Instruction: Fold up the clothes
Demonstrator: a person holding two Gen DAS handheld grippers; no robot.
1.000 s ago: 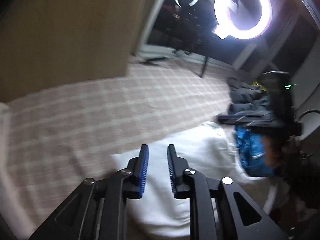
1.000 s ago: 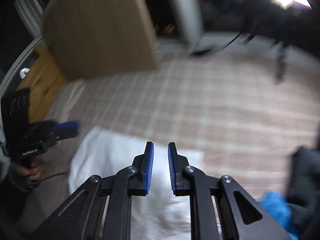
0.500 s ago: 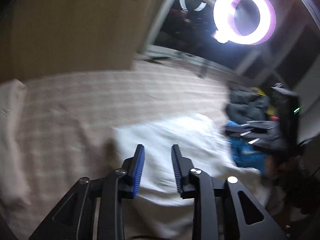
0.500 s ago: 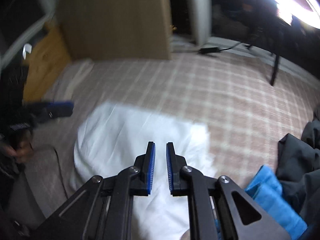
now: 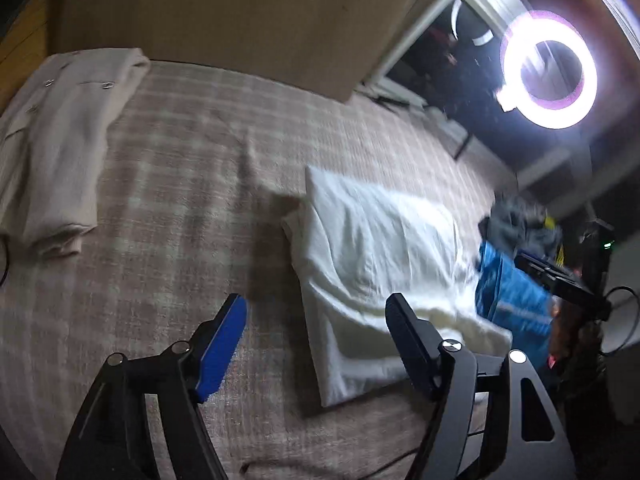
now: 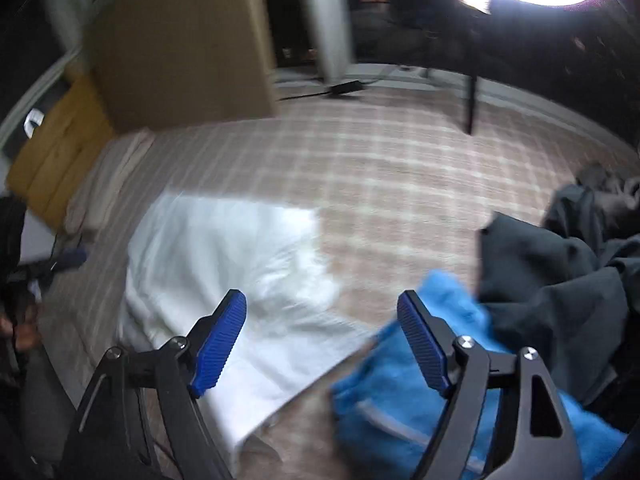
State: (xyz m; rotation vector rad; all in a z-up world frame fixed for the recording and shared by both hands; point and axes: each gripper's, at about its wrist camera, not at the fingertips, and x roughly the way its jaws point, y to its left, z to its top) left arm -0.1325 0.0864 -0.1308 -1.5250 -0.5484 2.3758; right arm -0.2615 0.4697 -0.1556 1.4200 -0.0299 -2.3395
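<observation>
White garment (image 5: pixel 372 248): one, folded; blue one (image 6: pixel 400 392); dark one (image 6: pixel 560 272); beige one (image 5: pixel 60 140)

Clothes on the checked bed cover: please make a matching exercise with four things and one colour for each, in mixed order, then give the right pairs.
Things:
1. folded garment
2. bunched garment beside it
3. heap of clothes on the right
4. folded garment with snaps far left

Colours:
A. dark grey
B. beige
C. white
D. bright blue

Pairs: 1-C, 2-D, 3-A, 4-B
</observation>
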